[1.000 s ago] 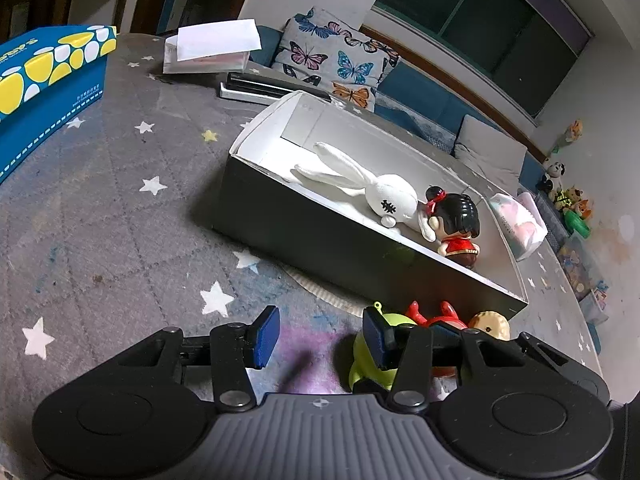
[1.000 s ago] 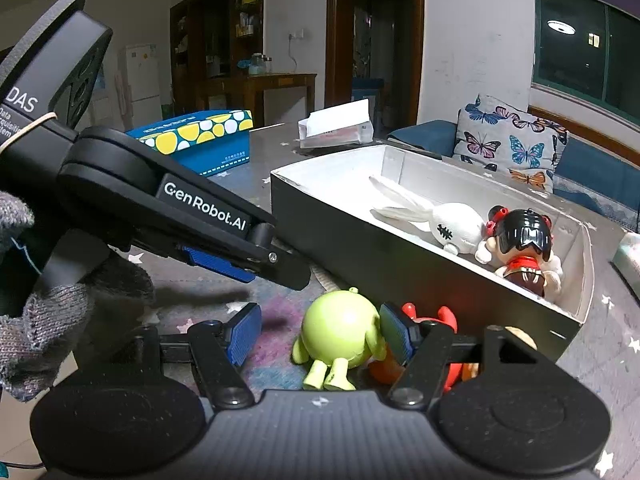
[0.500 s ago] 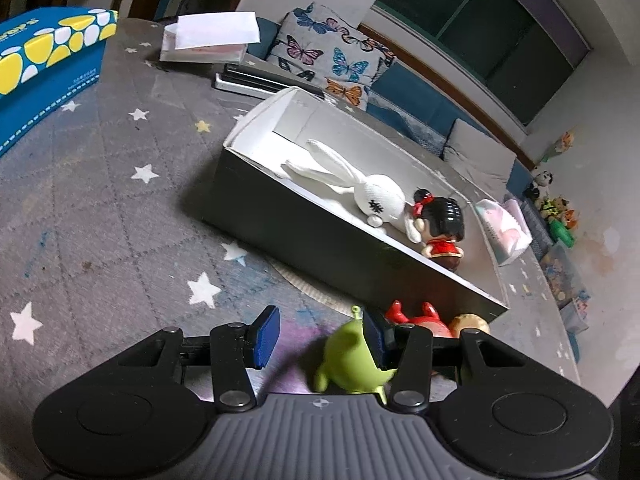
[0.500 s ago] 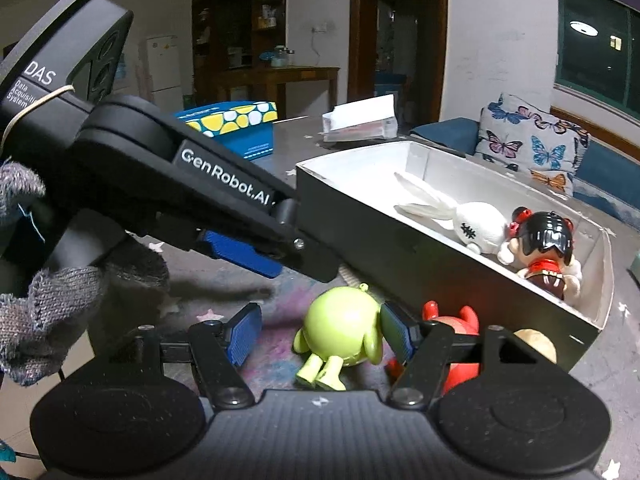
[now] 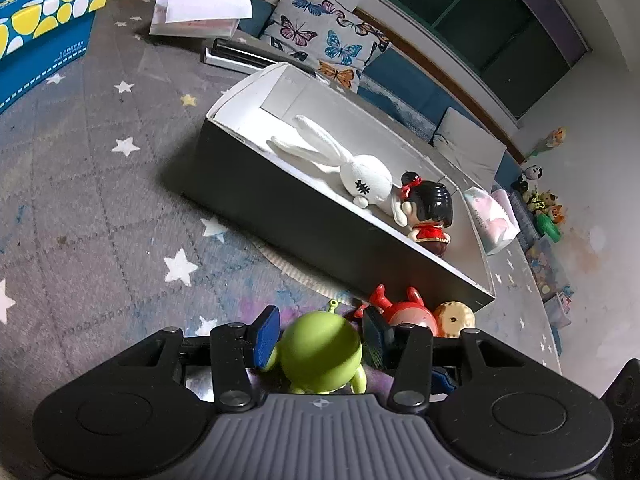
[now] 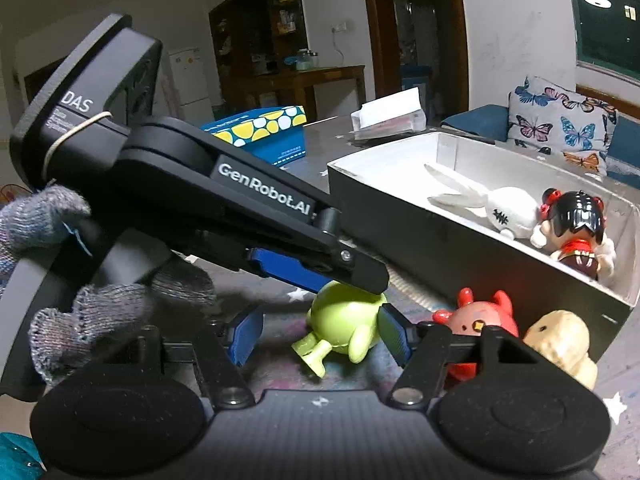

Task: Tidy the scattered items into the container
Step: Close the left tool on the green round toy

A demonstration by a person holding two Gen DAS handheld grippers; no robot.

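A green round toy (image 5: 320, 354) lies on the star-patterned cloth in front of the black box with a white inside (image 5: 300, 216). My left gripper (image 5: 320, 334) is open, its blue pads on either side of the toy's body without squeezing it. In the right wrist view the left gripper (image 6: 352, 276) reaches down over the green toy (image 6: 344, 326). My right gripper (image 6: 320, 338) is closing, with the toy between the pads and a gap on the left. A white rabbit (image 5: 360, 180) and a black-haired doll (image 5: 430, 208) lie in the box.
A red toy (image 5: 408, 312) and a tan toy (image 5: 454, 318) lie against the box's near wall. Far left stands a blue box with yellow spots (image 5: 36, 32). A tissue pack (image 5: 204, 12) is behind, a pink-white pack (image 5: 492, 220) right. A gloved hand (image 6: 48, 216) holds the left gripper.
The left gripper has swung over so the green toy, first beside its right pad, now sits between both pads. In the right wrist view it has come down closer over the toy.
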